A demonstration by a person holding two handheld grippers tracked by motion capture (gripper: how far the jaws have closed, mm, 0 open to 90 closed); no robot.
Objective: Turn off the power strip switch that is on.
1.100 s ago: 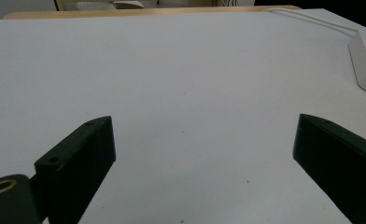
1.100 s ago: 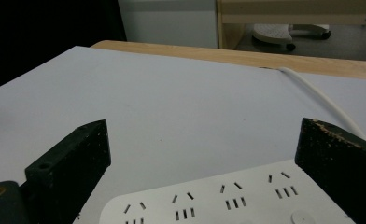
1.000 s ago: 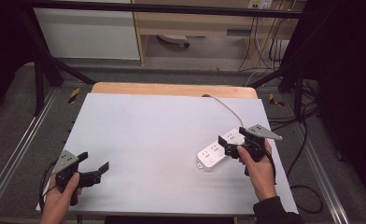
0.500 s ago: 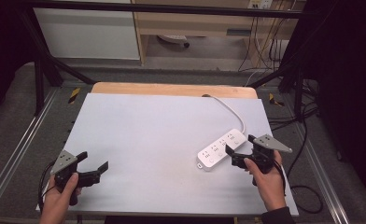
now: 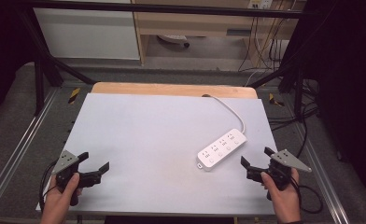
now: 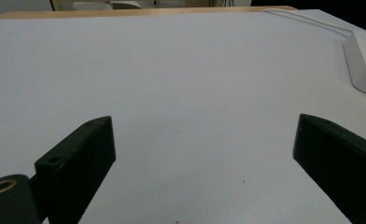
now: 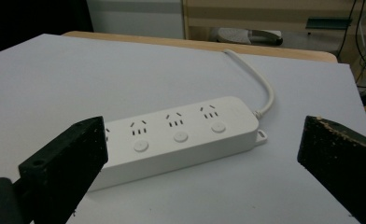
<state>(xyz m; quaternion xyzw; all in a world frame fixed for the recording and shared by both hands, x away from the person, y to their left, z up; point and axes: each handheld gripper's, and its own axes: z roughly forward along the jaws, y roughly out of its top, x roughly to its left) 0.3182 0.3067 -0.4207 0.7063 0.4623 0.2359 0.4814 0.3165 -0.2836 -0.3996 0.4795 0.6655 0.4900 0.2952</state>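
Note:
A white power strip (image 5: 221,149) with several sockets lies flat on the right part of the white table (image 5: 148,135), and its white cable (image 5: 226,108) runs off to the far edge. My right gripper (image 5: 256,157) is open near the front right corner, just in front of and to the right of the strip, touching nothing. In the right gripper view the power strip (image 7: 181,135) lies beyond the wide-apart jaws. My left gripper (image 5: 94,161) is open at the front left, over bare table. The strip's end (image 6: 365,65) shows at the right edge of the left gripper view.
A wooden strip (image 5: 172,89) borders the table's far edge. Metal rails (image 5: 13,154) run along both sides. Loose cables (image 5: 307,116) hang off the right side, and cabinets (image 5: 87,32) stand on the floor beyond.
My right gripper has pulled back from the power strip toward the front right corner, leaving the strip lying on the table. The left gripper has barely moved.

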